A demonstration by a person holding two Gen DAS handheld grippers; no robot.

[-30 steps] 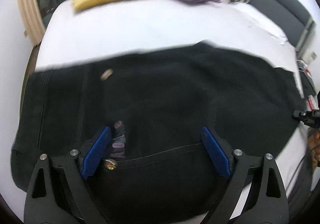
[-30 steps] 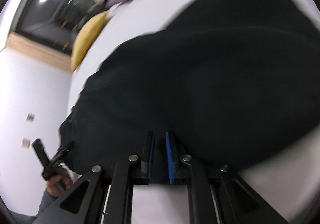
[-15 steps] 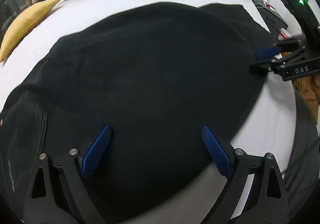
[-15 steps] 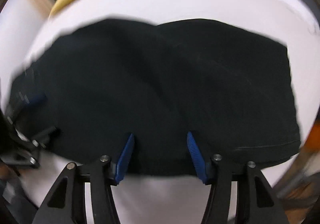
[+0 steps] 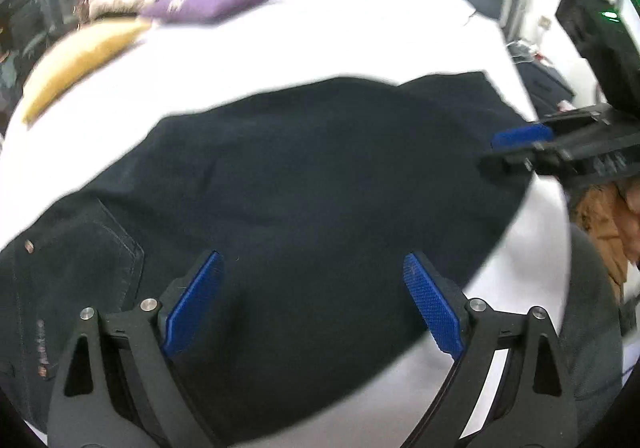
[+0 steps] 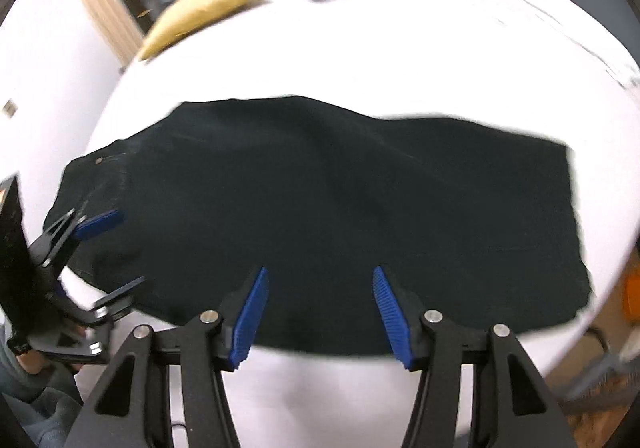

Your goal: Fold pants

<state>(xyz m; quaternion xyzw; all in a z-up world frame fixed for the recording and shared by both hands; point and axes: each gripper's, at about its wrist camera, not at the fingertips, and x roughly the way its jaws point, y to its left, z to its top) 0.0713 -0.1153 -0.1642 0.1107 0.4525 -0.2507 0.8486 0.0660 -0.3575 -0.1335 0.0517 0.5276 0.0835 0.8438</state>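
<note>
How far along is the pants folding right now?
Done, it seems: the black pants lie doubled, flat on the white bed. In hand: nothing; the left gripper and right gripper hang open above them. Left: probably folding them shorter.

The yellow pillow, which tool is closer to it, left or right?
Left. The yellow pillow lies at the bed's far left corner; the left tool hovers over the pants' left end on that side, while the right tool hovers over their near edge, further right.
</note>
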